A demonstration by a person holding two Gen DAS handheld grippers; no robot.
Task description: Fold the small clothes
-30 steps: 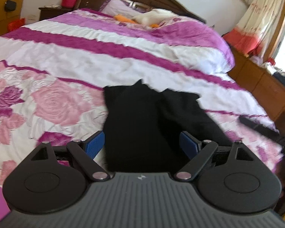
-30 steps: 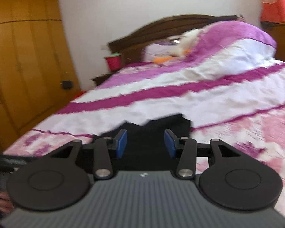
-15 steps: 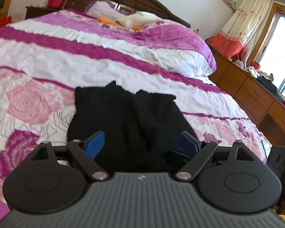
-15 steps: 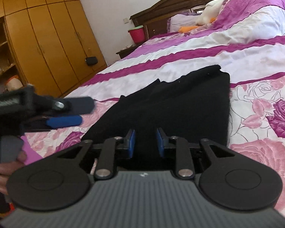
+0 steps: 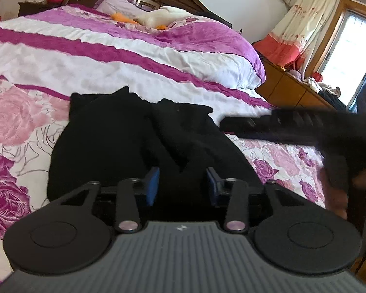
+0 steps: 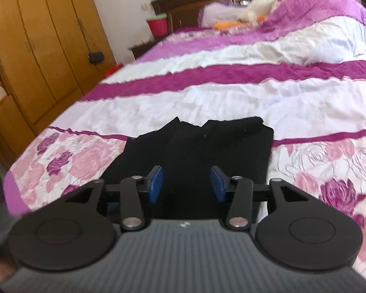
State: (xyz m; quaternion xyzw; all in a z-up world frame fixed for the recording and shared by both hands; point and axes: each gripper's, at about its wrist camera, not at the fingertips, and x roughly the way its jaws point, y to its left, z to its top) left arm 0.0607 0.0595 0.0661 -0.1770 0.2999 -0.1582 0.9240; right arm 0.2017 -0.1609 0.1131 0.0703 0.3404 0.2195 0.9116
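A black garment (image 5: 124, 144) is spread on the bed (image 5: 139, 70), on the rose-printed part of the cover near the foot edge, with its far edge reaching up to the thin magenta stripe. The cloth is crumpled along its far edge, where two small peaks are raised, and a fold runs down its middle. The left claw (image 5: 181, 185) is held low over the near part of the garment; its jaws are closing, black cloth is seen between the blue pads (image 5: 153, 183), and it cannot be told whether the pads already press on it. In the left wrist view the right claw (image 5: 234, 124) is seen from the side, blurred, above the right edge of the garment, with a hand (image 5: 336, 190) blurred beneath it at the bed's right edge. In the right wrist view the right claw (image 6: 186, 183) is seen over the near edge of the garment, its jaws opening and a clear gap left between the blue pads (image 6: 156, 183), with nothing gripped. A white and orange soft toy (image 5: 156, 18) lies by the pillows at the head of the bed. A wooden wardrobe (image 6: 36, 48) stands beyond the bed's left edge.
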